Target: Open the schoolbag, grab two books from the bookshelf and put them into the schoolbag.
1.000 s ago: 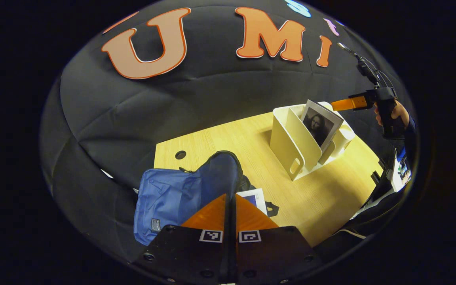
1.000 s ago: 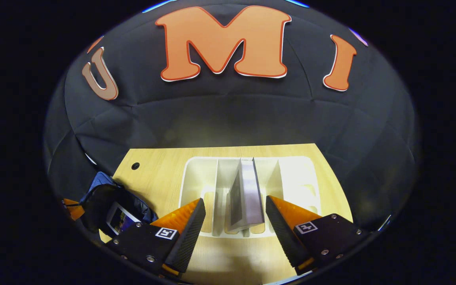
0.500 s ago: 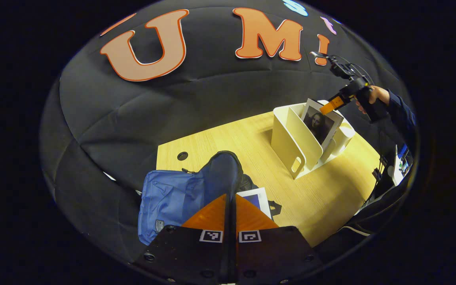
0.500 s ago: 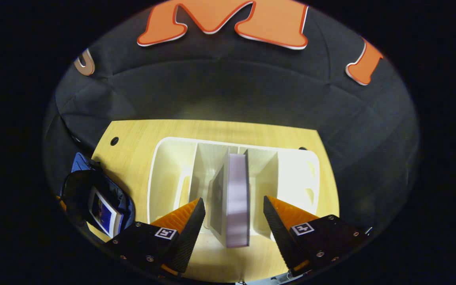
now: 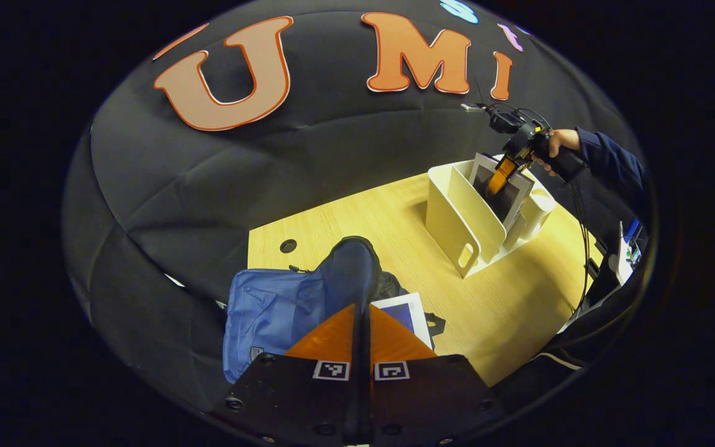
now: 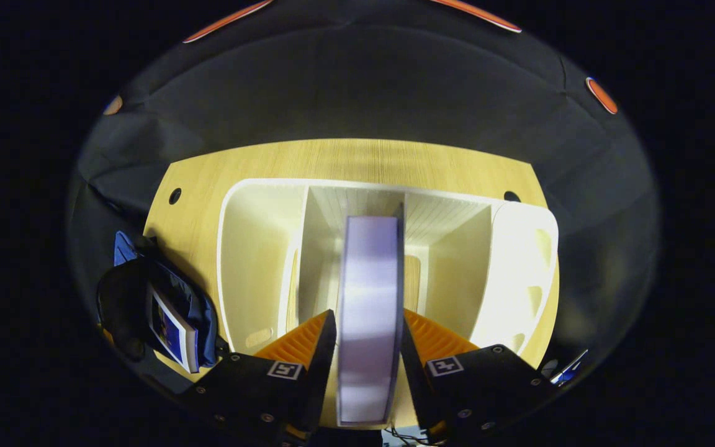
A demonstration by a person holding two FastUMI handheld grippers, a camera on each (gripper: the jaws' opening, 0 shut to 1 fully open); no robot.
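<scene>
The blue schoolbag (image 5: pixel 270 310) lies open on the wooden table (image 5: pixel 506 310). My left gripper (image 5: pixel 360 307) is shut on its dark raised flap (image 5: pixel 351 267). One book (image 5: pixel 404 313) sticks out of the bag's mouth, and the right gripper view also has this book (image 6: pixel 174 329) in the bag (image 6: pixel 128 298). A second book (image 6: pixel 370 279) stands upright in the middle slot of the white bookshelf (image 6: pixel 258 248). My right gripper (image 6: pixel 367 329) is shut on its top edge, one finger on each cover. From the left gripper view, the right gripper (image 5: pixel 499 180) points down into the bookshelf (image 5: pixel 457 230).
A hand (image 5: pixel 559 139) and dark sleeve (image 5: pixel 612 167) hold the right gripper, with a cable hanging below. The table has a round hole (image 5: pixel 288 246) near its back left corner. The black cloth wall stands close behind the table.
The right gripper tilted down over the bookshelf and closed on the standing book. The left gripper kept holding the bag's flap, barely moving.
</scene>
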